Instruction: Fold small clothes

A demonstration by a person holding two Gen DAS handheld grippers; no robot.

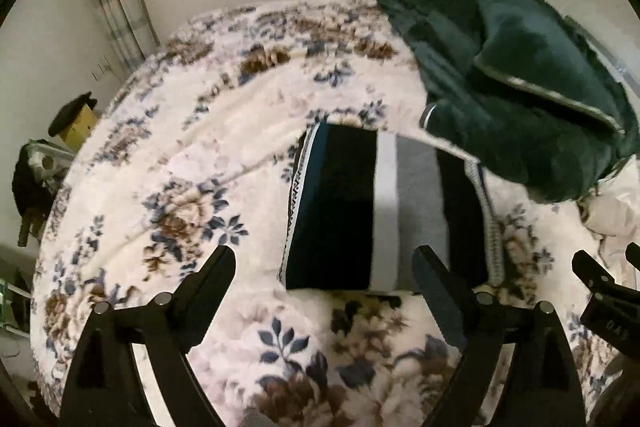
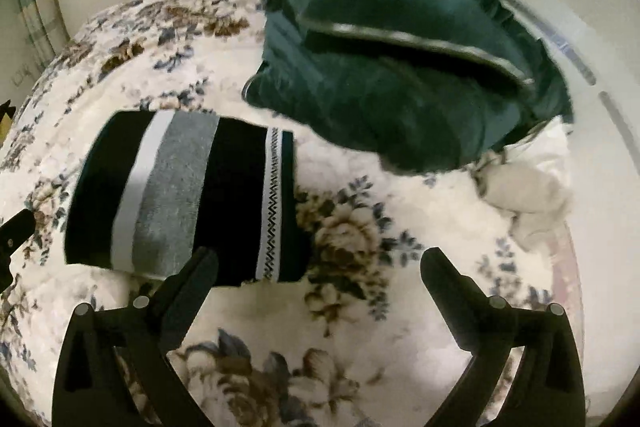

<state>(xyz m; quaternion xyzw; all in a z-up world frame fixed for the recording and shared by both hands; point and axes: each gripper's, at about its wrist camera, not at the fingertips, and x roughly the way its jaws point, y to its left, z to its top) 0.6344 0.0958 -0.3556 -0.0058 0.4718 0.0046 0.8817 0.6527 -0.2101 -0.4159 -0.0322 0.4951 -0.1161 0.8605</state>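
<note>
Striped cloth (image 1: 352, 211) folded flat on bed (image 1: 168, 155), just ahead of my fingers. Left gripper (image 1: 326, 277) and right gripper (image 2: 320, 271): fingers wide apart, nothing between. Fold looks finished, I judge. Next: reach beyond for green garment (image 2: 384, 75), pinch edge.

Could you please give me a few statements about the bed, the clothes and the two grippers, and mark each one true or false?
1. The striped cloth lies folded on the floral blanket. True.
2. The left gripper is clamped on the striped cloth. False: its jaws stand open with nothing pressed between them.
3. The dark green garment lies crumpled beyond the striped cloth. True.
4. The right gripper holds the dark green garment. False: it is open and empty.
5. The striped cloth is plain black all over. False: it has white and grey bands and a zigzag trim.
</note>
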